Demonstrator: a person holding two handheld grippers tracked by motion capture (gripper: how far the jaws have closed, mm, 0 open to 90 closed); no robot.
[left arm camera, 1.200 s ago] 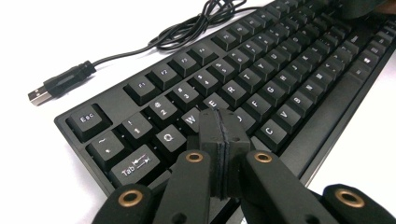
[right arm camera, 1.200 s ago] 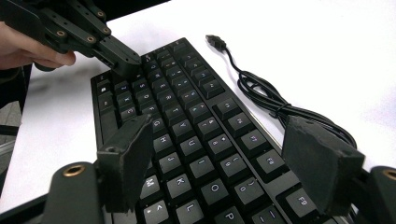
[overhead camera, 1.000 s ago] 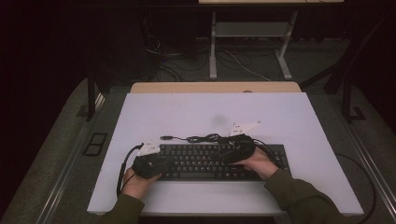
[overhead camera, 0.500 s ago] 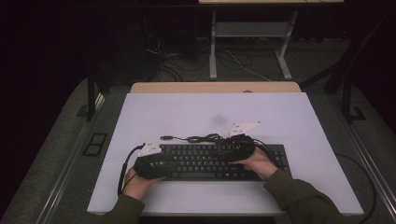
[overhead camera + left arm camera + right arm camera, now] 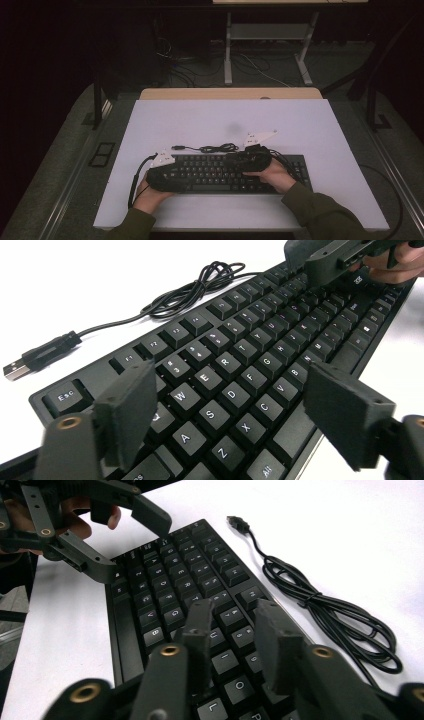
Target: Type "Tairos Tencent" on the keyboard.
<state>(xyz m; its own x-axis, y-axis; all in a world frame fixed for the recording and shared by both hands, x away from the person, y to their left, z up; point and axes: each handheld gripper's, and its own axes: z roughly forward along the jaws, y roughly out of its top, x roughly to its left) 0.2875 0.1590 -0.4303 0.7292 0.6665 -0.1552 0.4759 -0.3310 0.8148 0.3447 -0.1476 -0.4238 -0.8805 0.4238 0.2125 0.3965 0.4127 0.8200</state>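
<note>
We see a white table point(image 5: 200, 125), a wood strip point(image 5: 230, 93) at its far edge, and floor cables point(image 5: 176, 75) under a desk frame point(image 5: 228, 55) behind.

The keyboard point(image 5: 235, 385) looks like matt black plastic, its keycaps smooth with a faint sheen. Its cable point(image 5: 320, 605) is glossy black, ending in a bright metal plug point(image 5: 15, 371). The desk point(image 5: 200, 125) is smooth, matt white. The left gripper point(image 5: 235, 430) appears matt, slightly grainy plastic with brass-coloured fittings.
</note>
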